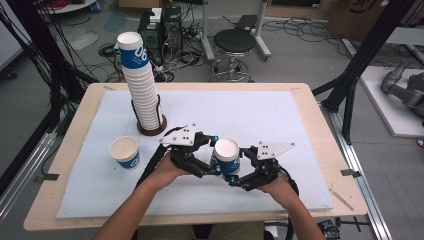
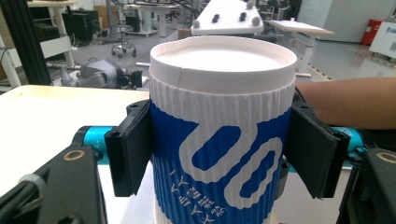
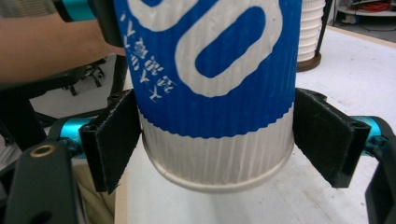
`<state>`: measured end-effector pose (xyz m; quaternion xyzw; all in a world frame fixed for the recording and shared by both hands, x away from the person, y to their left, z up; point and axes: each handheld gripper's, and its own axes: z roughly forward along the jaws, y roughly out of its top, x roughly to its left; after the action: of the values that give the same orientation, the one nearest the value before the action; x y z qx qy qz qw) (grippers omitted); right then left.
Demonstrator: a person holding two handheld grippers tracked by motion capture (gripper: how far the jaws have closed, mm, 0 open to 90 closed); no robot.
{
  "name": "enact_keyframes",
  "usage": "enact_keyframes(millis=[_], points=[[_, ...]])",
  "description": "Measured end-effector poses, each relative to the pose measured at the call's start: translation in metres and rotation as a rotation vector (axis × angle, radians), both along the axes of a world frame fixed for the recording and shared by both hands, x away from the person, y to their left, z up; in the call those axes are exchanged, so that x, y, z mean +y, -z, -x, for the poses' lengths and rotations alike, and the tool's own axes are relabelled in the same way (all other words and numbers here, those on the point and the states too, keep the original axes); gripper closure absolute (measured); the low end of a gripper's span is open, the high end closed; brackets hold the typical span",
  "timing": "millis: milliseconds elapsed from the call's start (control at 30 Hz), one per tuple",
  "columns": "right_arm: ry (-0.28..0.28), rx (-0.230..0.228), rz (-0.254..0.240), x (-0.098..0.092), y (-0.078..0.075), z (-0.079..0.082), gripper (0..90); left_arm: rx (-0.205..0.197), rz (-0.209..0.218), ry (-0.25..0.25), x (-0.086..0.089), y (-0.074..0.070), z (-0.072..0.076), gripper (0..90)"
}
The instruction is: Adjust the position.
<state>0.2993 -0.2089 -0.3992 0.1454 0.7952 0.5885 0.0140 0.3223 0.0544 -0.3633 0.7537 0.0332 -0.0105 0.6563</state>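
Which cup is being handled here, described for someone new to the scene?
On the white mat, in front of the tall cup stack, find the person's two grippers. The cup is between them, lifted off the mat, unlike the lone cup standing at the left.

Cup stack [image 1: 141, 82]: tall, ribbed white cups, upright in a dark round holder at the back left of the tabletop [image 1: 310, 107].
Single cup [image 1: 125, 152]: upright, open, in front of the stack.
White mat [image 1: 260, 112]: covers the tabletop.
Stool [image 1: 234, 47]: on the floor behind.
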Motion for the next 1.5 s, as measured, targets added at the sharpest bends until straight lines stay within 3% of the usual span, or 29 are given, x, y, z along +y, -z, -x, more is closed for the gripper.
enact_keyframes(millis=[533,633,733,867,1000,1200,1367,1500], points=[[-0.020,-0.004,0.028,-0.002,0.000,-0.001,29.2,-0.013,-0.012,-0.006,-0.002,0.001,0.001,30.3],[-0.025,-0.001,0.040,-0.002,0.000,-0.002,29.3,0.001,-0.029,-0.030,-0.003,0.002,0.002,28.4],[-0.032,0.006,0.055,-0.001,0.000,-0.001,29.3,0.055,-0.040,-0.046,-0.004,0.004,0.001,16.4],[-0.034,0.005,0.064,-0.002,0.000,-0.001,29.3,0.058,-0.067,-0.044,-0.004,0.005,0.001,16.2],[-0.024,-0.008,0.064,-0.006,-0.003,-0.002,29.4,0.065,-0.053,-0.040,-0.001,0.004,0.000,16.2],[-0.002,-0.028,0.087,-0.014,-0.011,-0.003,29.5,0.070,-0.072,-0.046,0.009,0.002,-0.001,16.2],[-0.001,-0.046,0.158,-0.015,-0.015,-0.005,29.6,0.080,-0.077,-0.042,0.016,0.000,-0.001,16.2],[-0.006,-0.053,0.224,-0.013,-0.017,-0.008,29.5,0.076,-0.108,-0.044,0.019,-0.004,-0.002,16.2]])
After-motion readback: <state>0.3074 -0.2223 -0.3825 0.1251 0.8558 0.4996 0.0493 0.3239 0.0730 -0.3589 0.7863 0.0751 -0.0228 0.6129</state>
